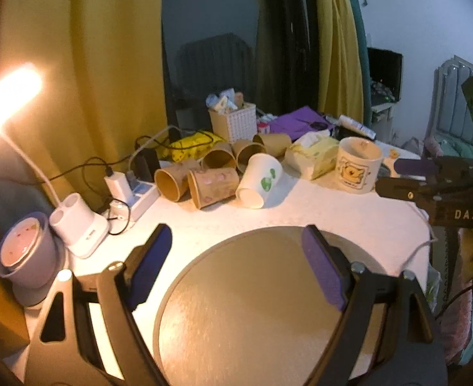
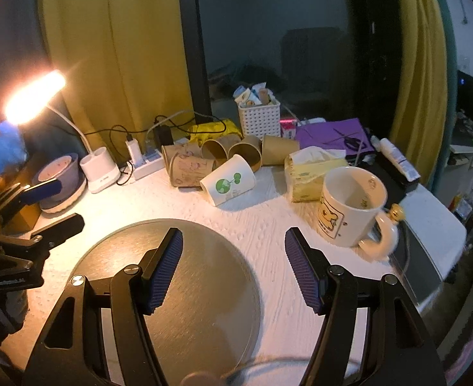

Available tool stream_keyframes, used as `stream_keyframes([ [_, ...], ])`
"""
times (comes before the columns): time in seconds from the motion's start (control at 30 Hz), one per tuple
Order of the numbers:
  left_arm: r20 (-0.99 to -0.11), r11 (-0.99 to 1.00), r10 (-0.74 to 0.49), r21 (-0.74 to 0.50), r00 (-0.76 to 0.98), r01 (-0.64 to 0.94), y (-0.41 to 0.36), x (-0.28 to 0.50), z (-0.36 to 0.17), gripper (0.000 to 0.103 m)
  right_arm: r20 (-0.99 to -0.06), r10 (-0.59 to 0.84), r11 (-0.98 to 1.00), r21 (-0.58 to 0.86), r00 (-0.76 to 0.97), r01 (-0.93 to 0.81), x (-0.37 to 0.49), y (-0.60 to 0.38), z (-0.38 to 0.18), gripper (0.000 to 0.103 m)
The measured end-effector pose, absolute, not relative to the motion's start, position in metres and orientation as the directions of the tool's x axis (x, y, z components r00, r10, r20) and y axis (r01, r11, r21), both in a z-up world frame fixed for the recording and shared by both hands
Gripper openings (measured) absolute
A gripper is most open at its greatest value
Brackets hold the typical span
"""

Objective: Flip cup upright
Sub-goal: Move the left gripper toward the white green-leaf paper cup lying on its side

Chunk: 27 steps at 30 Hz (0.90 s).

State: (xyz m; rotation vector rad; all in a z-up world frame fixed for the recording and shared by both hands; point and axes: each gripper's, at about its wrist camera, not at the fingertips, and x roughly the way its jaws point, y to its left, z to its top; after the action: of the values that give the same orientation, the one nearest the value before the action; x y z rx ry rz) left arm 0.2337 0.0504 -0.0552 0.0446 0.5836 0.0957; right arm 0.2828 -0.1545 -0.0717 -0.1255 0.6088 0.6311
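Note:
A white paper cup with a green print [image 1: 259,181] [image 2: 228,184] lies on its side on the white table, mouth toward me. Several brown paper cups [image 1: 212,186] [image 2: 188,169] lie tipped behind and left of it. My left gripper [image 1: 236,247] is open and empty above a round metal disc [image 1: 252,305], well short of the cups. My right gripper [image 2: 233,247] is open and empty over the disc's right edge [image 2: 204,289]. The right gripper also shows at the right of the left wrist view [image 1: 406,177], and the left gripper at the left of the right wrist view [image 2: 58,202].
A white cartoon mug [image 1: 357,164] [image 2: 349,206] stands upright at the right. A tissue pack [image 2: 313,173], a white basket [image 2: 259,117], a power strip with chargers [image 2: 143,164], a lamp base [image 2: 99,170] and a purple bowl [image 2: 61,173] line the back.

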Motion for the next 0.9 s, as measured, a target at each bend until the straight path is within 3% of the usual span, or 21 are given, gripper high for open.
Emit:
stream_keyframes([
  [0.47,-0.658,0.992,0.073,0.124,0.749,0.013,0.055,0.349,-0.100,0.084,-0.618,0.564,0.757,0.121,0.548,-0.642,0.368,-0.114,-0.110,0.069],
  [0.5,-0.665,0.992,0.071,0.126,0.743,0.018,0.055,0.356,-0.103,0.084,-0.622,0.563,0.756,0.123,0.544,-0.642,0.373,-0.113,-0.113,0.066],
  [0.57,-0.678,0.991,0.067,0.129,0.732,0.029,0.055,0.369,-0.109,0.084,-0.630,0.562,0.756,0.130,0.536,-0.641,0.382,-0.112,-0.119,0.052],
  [0.9,-0.712,0.984,0.066,0.164,0.699,0.075,0.043,0.419,-0.129,0.084,-0.657,0.562,0.740,0.129,0.502,-0.660,0.423,-0.105,-0.141,0.044],
])
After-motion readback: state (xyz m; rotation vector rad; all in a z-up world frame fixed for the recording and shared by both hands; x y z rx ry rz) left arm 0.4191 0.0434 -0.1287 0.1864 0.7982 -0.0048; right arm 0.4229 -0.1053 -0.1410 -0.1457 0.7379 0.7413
